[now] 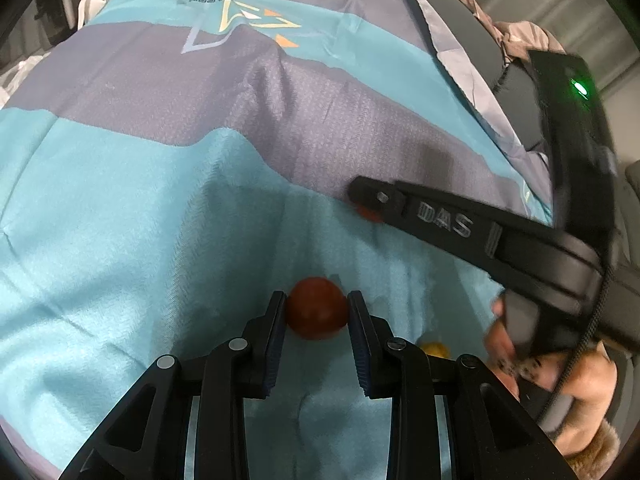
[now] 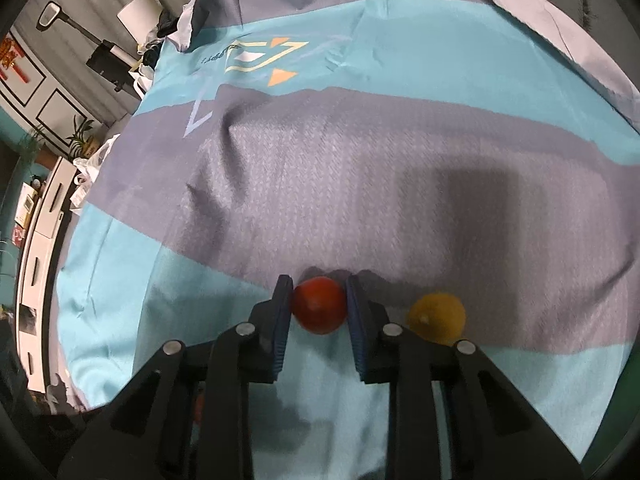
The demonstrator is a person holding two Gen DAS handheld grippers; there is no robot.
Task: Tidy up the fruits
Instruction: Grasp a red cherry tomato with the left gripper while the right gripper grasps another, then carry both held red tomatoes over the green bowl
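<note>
With each gripper closed on a red fruit resting on the cloth (image 2: 360,184), slippage is the main risk. The left gripper (image 1: 317,316) pinches one red fruit (image 1: 316,308) near centre; the right gripper (image 2: 319,308) pinches another red fruit (image 2: 319,310), a yellow fruit (image 2: 437,318) just right. Round skins may roll from narrow pads; excess squeeze may bruise.

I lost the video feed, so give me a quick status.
Left gripper shut on red fruit. Right gripper shut on second red fruit. Yellow fruit loose beside it, nothing blocking.
</note>
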